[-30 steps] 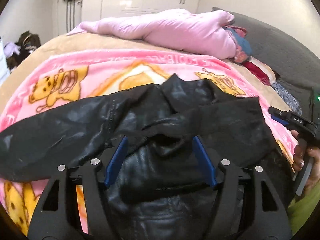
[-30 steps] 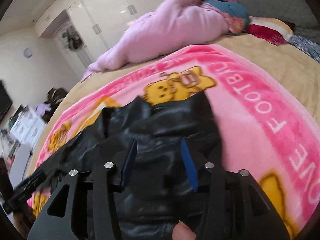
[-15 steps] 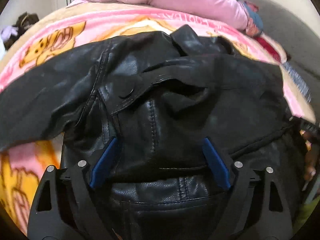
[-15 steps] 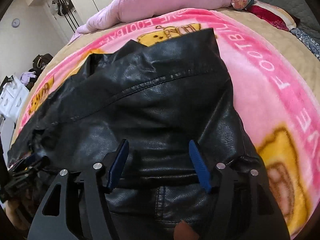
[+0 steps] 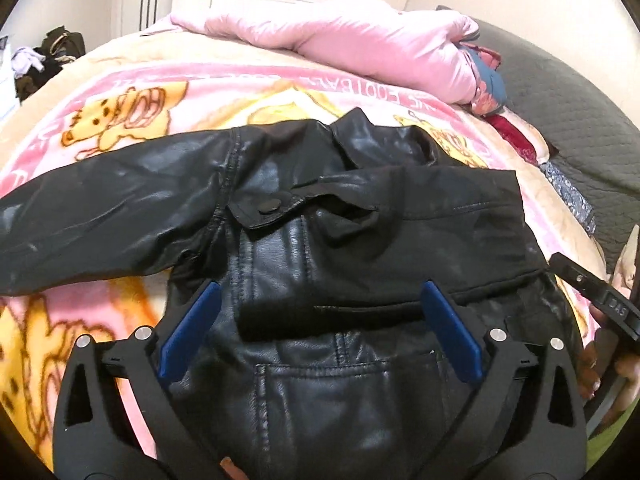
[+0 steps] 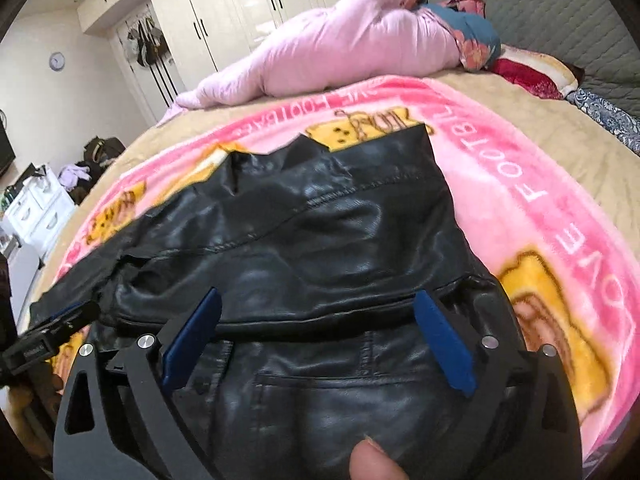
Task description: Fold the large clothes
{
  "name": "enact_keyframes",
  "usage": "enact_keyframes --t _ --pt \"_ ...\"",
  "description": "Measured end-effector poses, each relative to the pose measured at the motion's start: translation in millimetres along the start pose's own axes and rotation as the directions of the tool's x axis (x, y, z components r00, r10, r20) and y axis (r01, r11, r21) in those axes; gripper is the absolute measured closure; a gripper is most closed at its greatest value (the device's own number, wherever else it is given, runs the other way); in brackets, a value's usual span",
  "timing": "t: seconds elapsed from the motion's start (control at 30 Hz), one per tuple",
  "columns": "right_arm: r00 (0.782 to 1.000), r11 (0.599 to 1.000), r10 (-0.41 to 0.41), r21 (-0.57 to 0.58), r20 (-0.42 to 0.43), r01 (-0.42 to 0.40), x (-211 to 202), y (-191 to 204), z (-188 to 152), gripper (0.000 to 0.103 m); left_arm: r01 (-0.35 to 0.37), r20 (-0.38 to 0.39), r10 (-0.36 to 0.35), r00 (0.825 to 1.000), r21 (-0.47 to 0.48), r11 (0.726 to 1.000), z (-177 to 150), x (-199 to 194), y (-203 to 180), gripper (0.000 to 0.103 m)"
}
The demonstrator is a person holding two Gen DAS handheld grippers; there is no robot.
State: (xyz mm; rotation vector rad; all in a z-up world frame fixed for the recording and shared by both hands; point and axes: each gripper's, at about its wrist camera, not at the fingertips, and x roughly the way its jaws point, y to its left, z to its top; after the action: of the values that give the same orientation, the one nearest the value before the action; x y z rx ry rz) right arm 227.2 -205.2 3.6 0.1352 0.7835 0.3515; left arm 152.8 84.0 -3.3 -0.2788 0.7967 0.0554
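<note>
While both claws have just spread wide, the black jacket lies ungripped beneath them.

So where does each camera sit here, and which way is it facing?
Left wrist: on the left gripper, looking down across the black jacket towards the pink duvet; own open fingers, the other gripper at right.
Right wrist: on the right gripper, same jacket from its folded side; open fingers, a thumb tip.
Shared: jacket, cartoon blanket, duvet.
</note>
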Motion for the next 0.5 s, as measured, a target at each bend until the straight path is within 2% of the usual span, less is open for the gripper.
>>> enact_keyframes --t 0.17,0.5 --pt "0.999 0.999 0.033 -0.004 0.019 -0.033 -12.6 20.8 0.7 0.004 -0.003 0.019 0.004 1.0 -0.025 1.0 0.1 -14.9 15.7 0.01" --pt "0.996 0.992 0.074 -0.105 0.039 -0.069 -19.2 104.4 9.0 0.004 -0.073 0.067 0.082 0.994 -0.124 0.99 -1.9 -47.6 77.0 0.01"
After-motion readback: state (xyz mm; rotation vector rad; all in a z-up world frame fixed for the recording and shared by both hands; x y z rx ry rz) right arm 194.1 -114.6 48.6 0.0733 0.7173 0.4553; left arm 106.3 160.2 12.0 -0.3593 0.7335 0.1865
